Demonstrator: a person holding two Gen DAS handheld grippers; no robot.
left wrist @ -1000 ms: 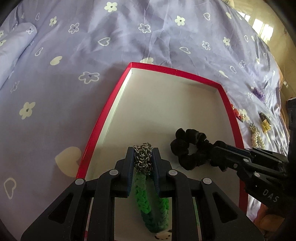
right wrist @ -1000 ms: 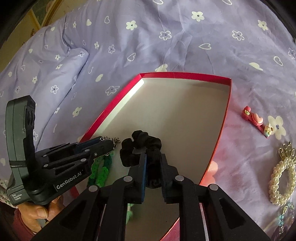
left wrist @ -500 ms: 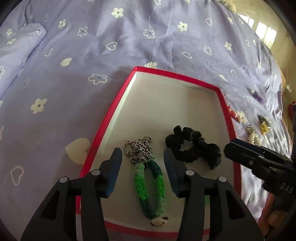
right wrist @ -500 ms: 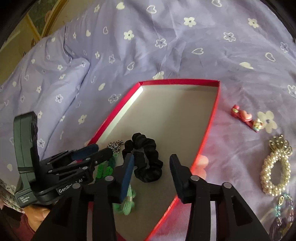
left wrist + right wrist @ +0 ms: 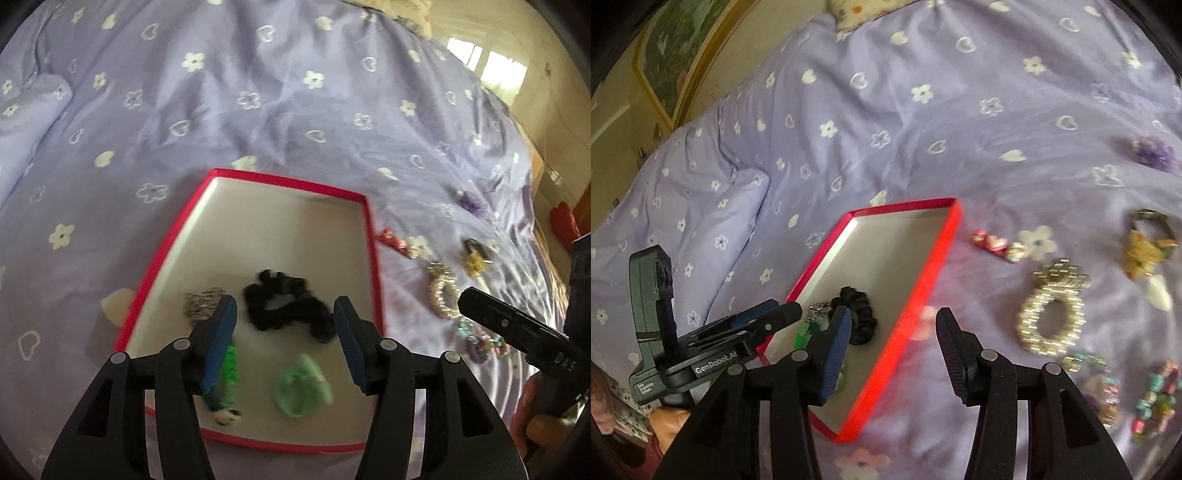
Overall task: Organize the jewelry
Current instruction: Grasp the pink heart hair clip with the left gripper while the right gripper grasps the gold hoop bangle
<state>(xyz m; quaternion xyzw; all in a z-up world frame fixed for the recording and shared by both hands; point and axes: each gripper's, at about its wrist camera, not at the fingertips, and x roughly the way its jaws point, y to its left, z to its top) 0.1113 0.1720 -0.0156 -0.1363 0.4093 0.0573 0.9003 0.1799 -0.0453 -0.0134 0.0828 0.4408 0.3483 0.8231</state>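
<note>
Left wrist view: left claw (image 5: pixel 284 347) spread wide, empty, pulled back from the red tray (image 5: pixel 372 258). The green bracelet (image 5: pixel 225 373) it gripped a second ago now lies in the tray beside the black scrunchie (image 5: pixel 288 308). Motion blur smears a pale green ring (image 5: pixel 303 387).

Right wrist view: right claw (image 5: pixel 892 350) wide, empty, swung toward the bed; scrunchie released. Pearl bracelet (image 5: pixel 1052 306) looks next. Beaded pieces (image 5: pixel 1123 398) at right edge blurred, hard to make out.
</note>
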